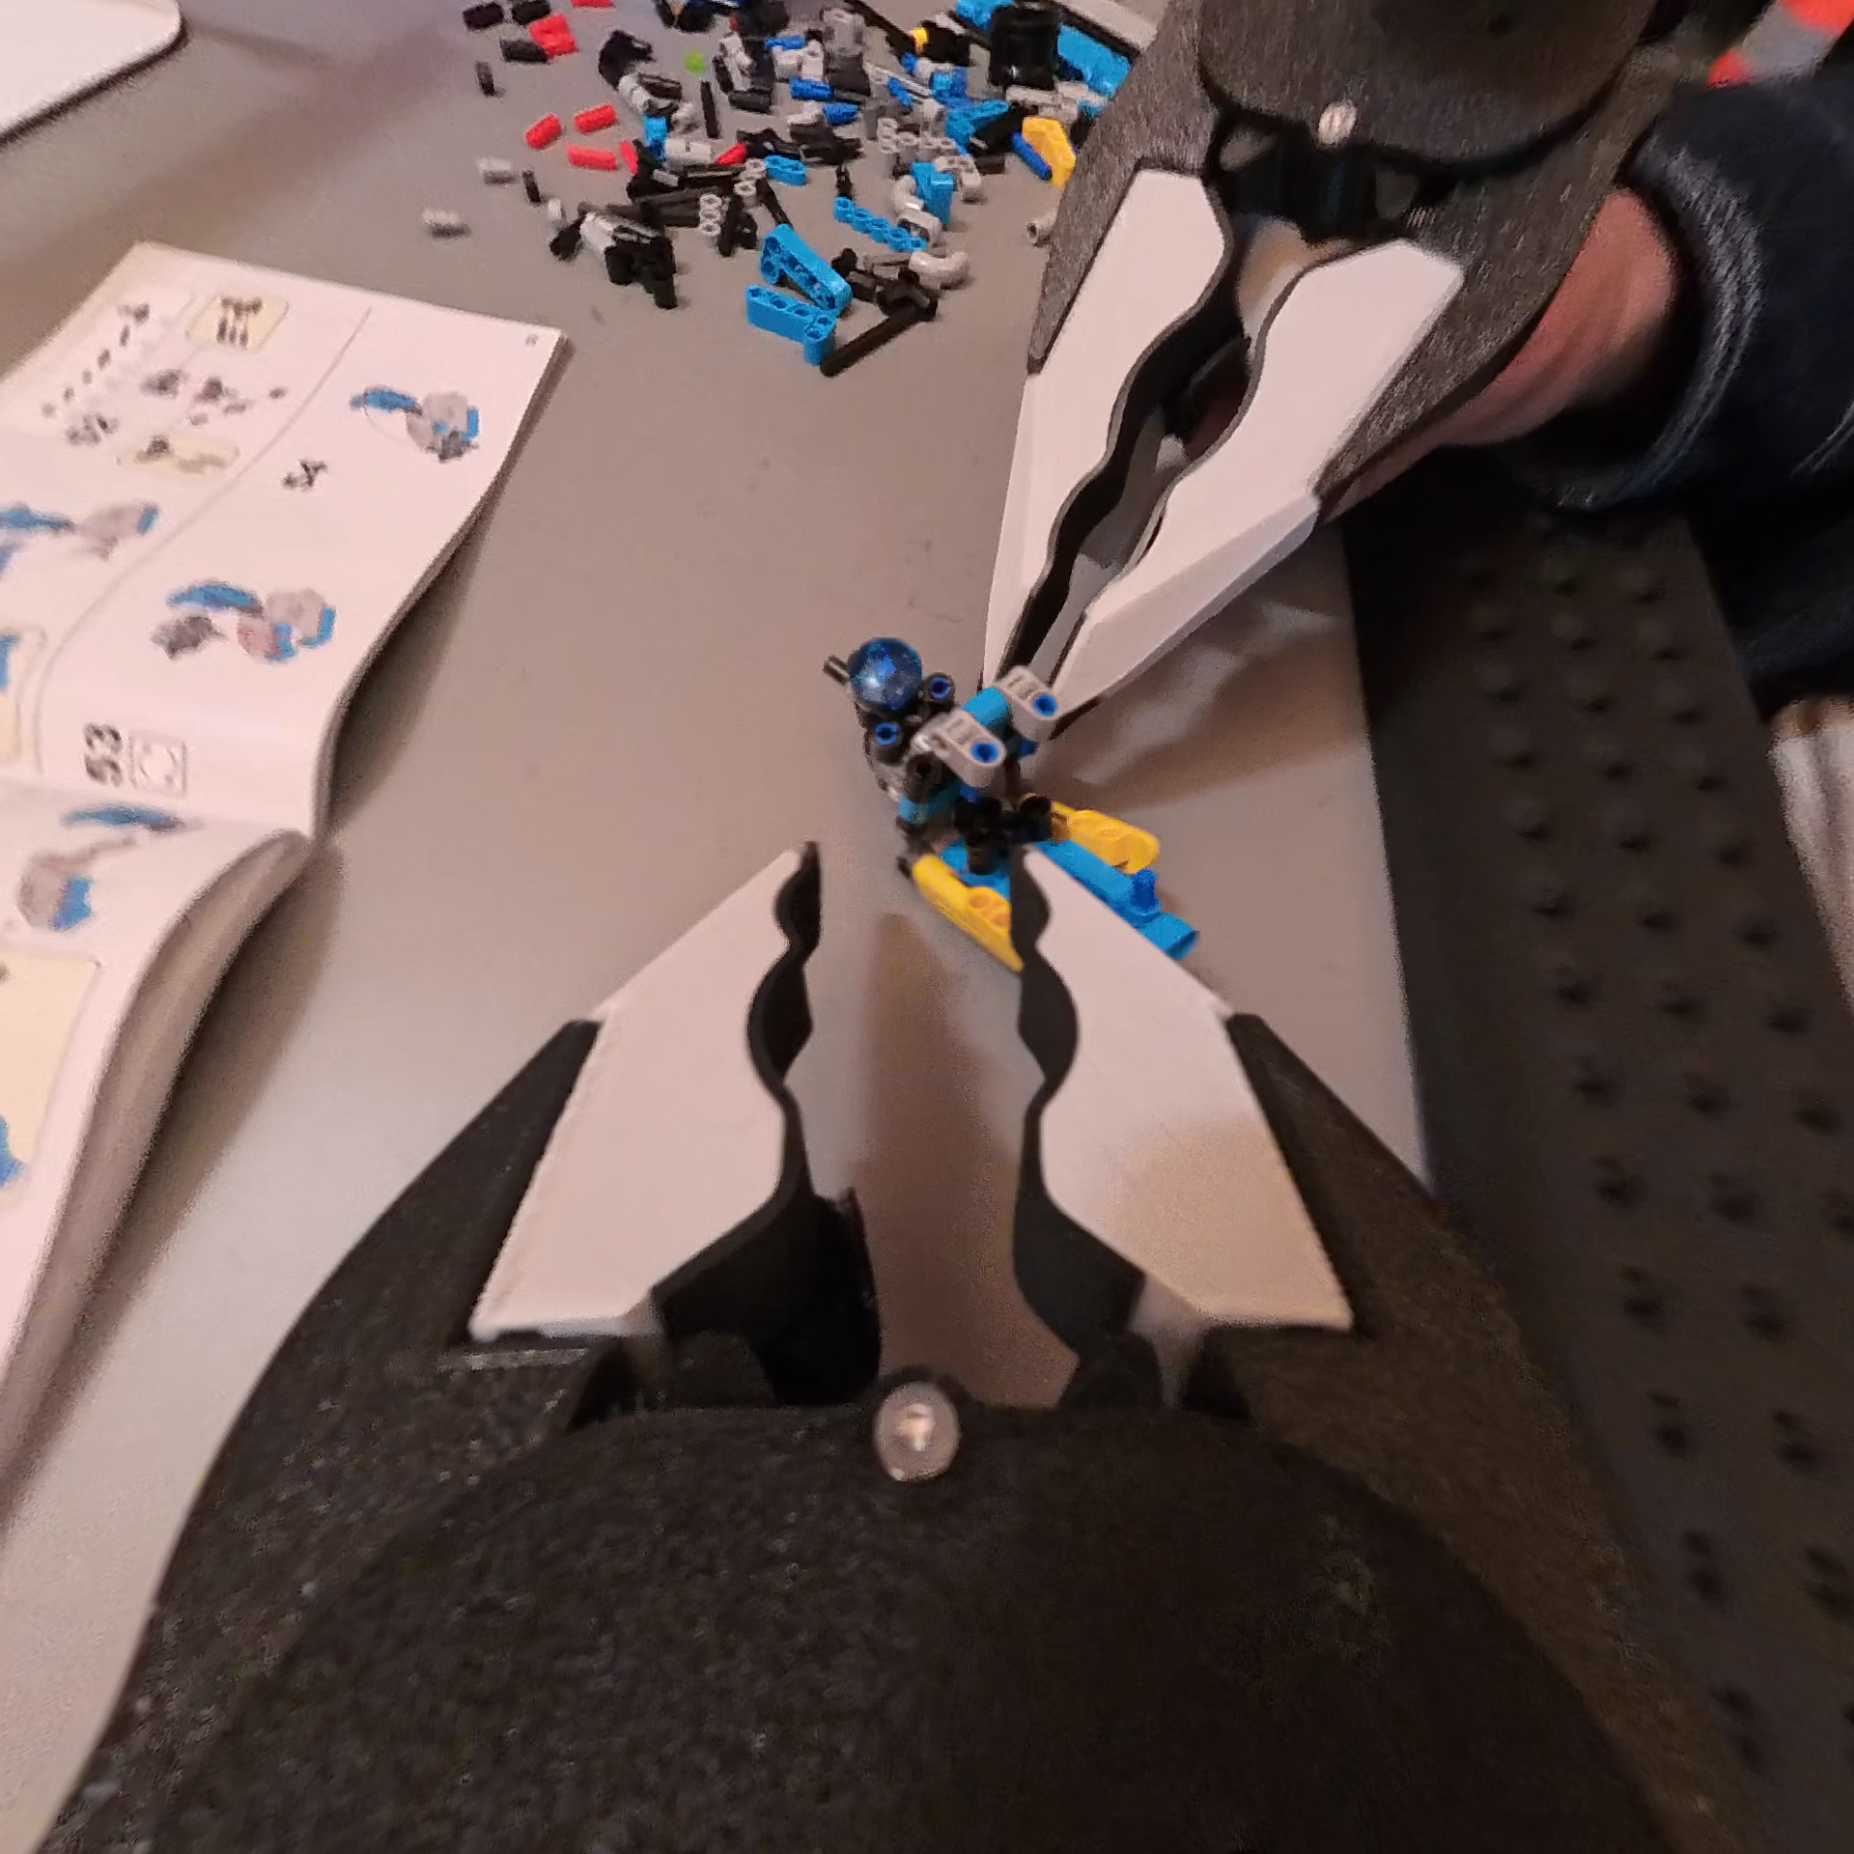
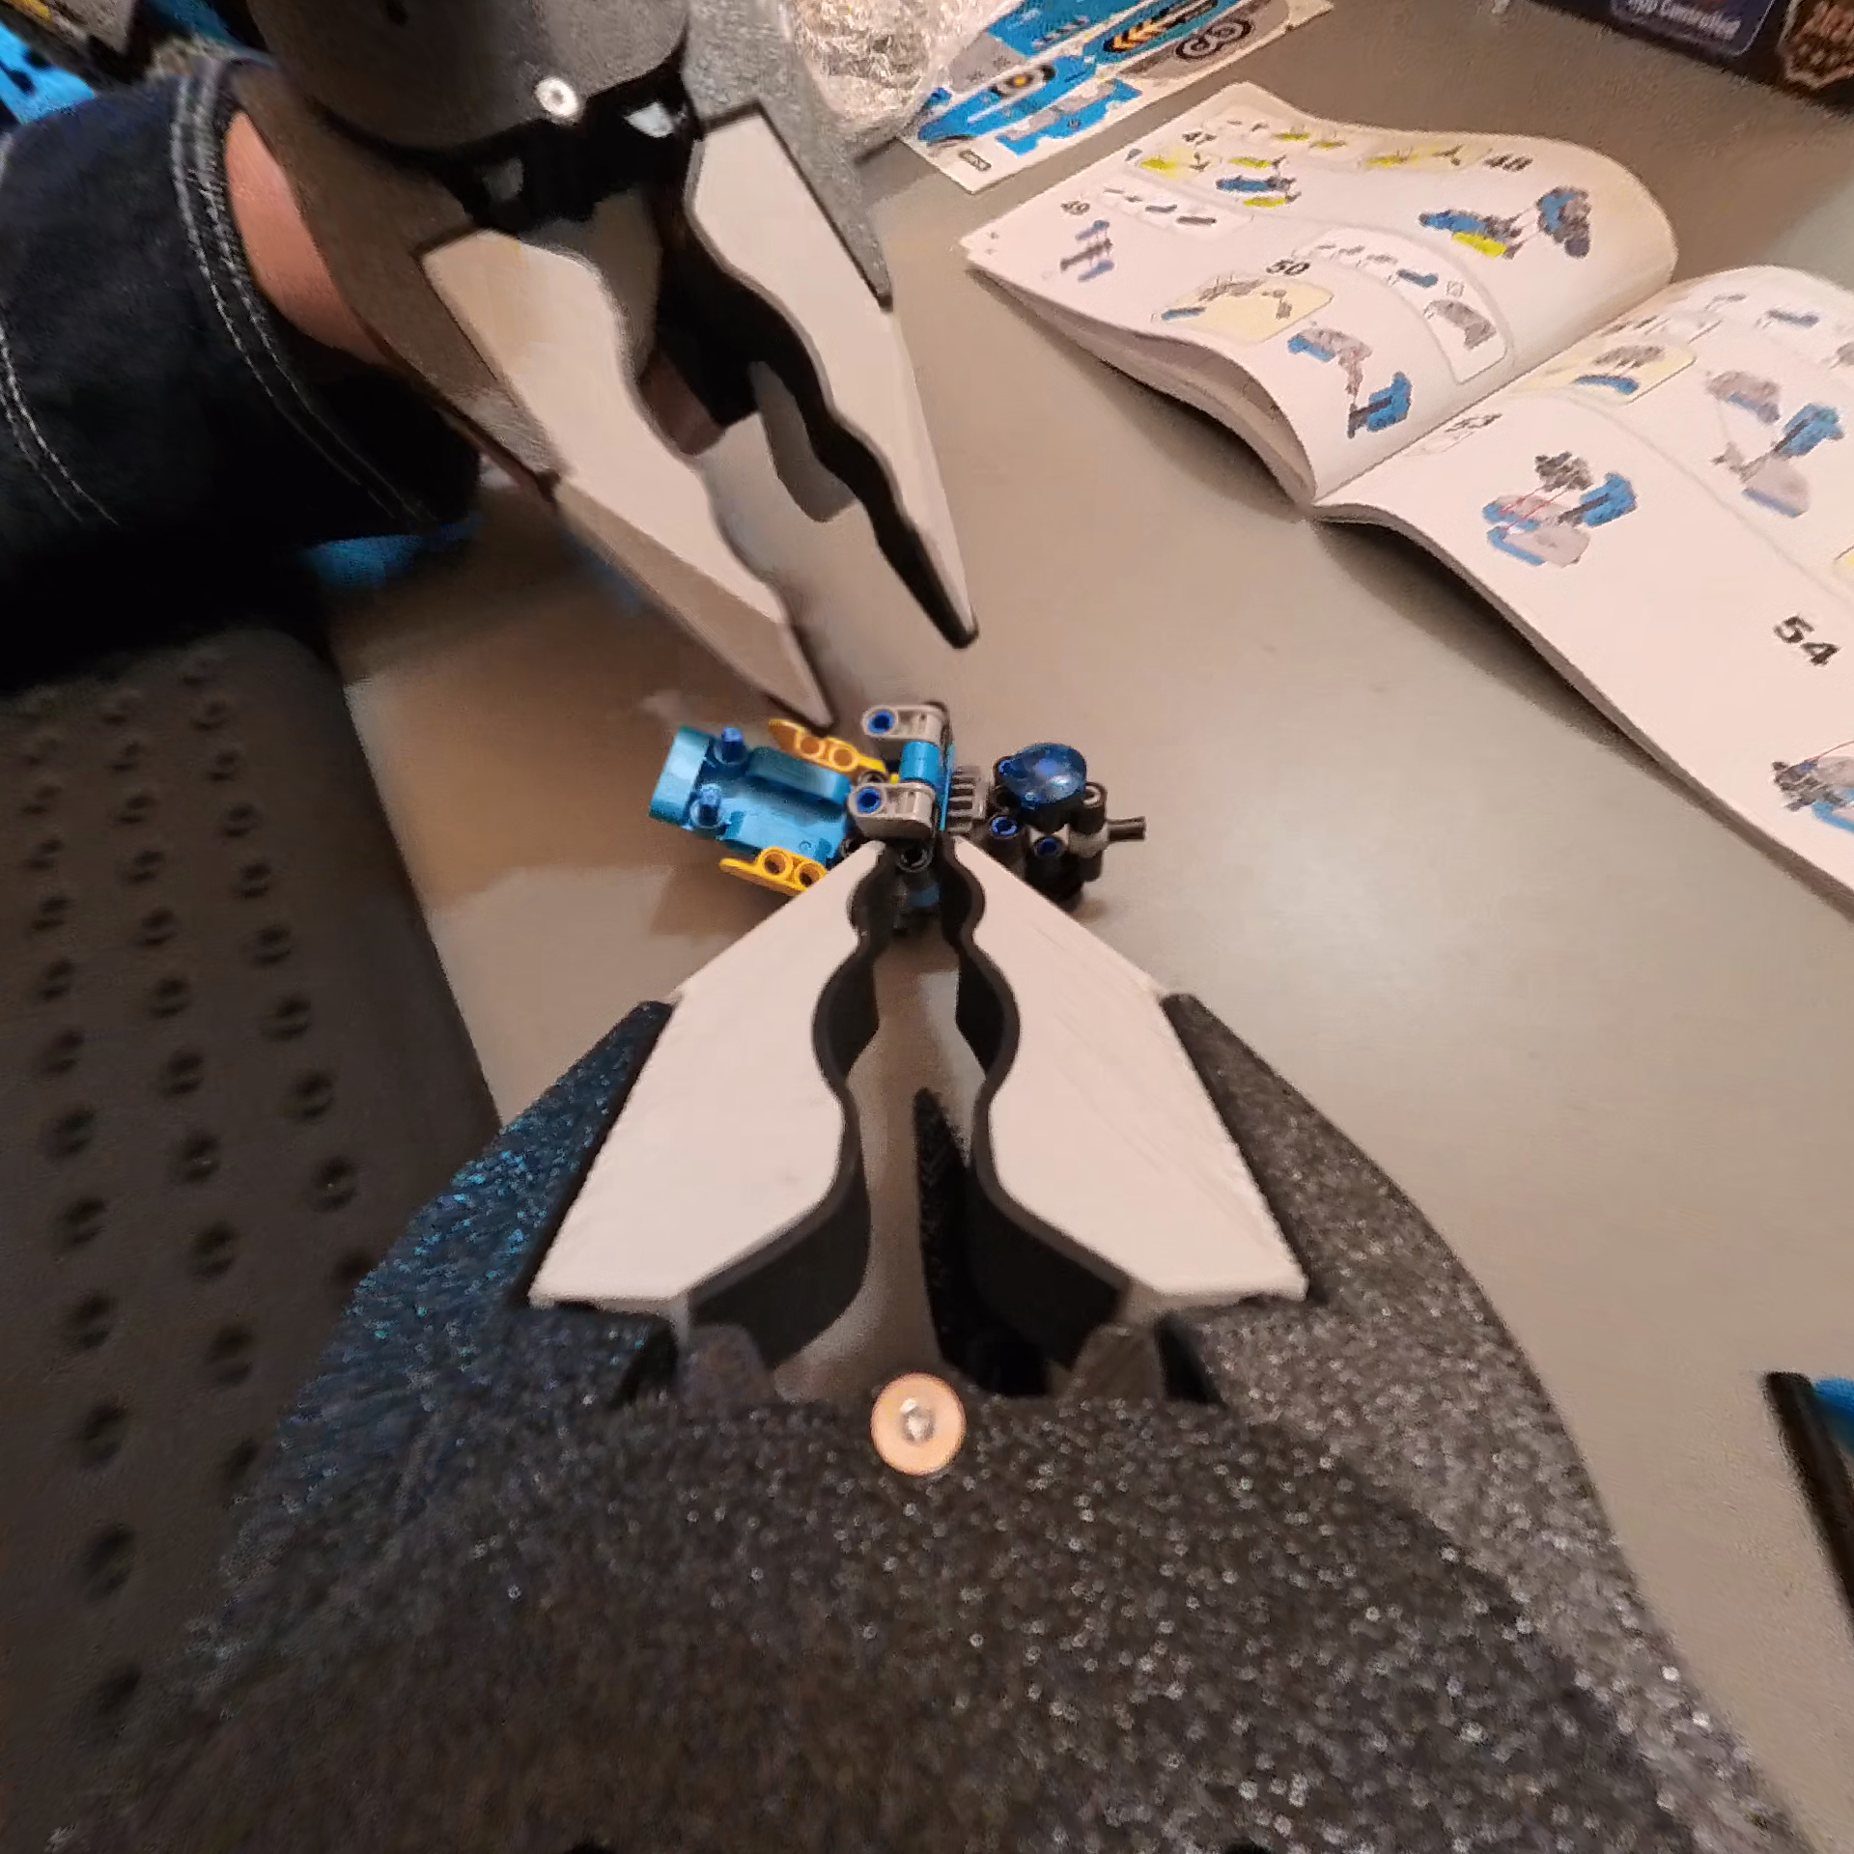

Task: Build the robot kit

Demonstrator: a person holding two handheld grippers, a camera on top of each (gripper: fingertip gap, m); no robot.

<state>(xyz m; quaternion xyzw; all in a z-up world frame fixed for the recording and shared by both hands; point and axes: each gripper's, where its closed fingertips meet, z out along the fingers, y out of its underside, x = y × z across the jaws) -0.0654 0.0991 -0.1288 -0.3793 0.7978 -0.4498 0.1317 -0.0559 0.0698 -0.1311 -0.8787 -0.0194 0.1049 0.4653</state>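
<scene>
A small brick model (image 1: 963,742) of blue, grey, yellow and black pieces, with a dark blue dome, lies on the grey table (image 1: 652,702). It also shows in the right wrist view (image 2: 762,793). My right gripper (image 2: 915,853) is shut on the model's black and blue middle part; in the left wrist view it (image 1: 1018,682) comes down from the upper right. My left gripper (image 1: 915,861) is open and holds nothing, with one fingertip at the model's yellow end. In the right wrist view it (image 2: 888,677) stands over the model's far side.
An open instruction booklet (image 1: 251,522) lies left of the model and shows in the right wrist view (image 2: 1505,401). A pile of loose pieces (image 1: 803,150) lies farther back. A black perforated mat (image 1: 1605,1003) borders the table. A sticker sheet (image 2: 1084,70) lies behind the booklet. Some 4 cm of space lies between my two pairs of fingers.
</scene>
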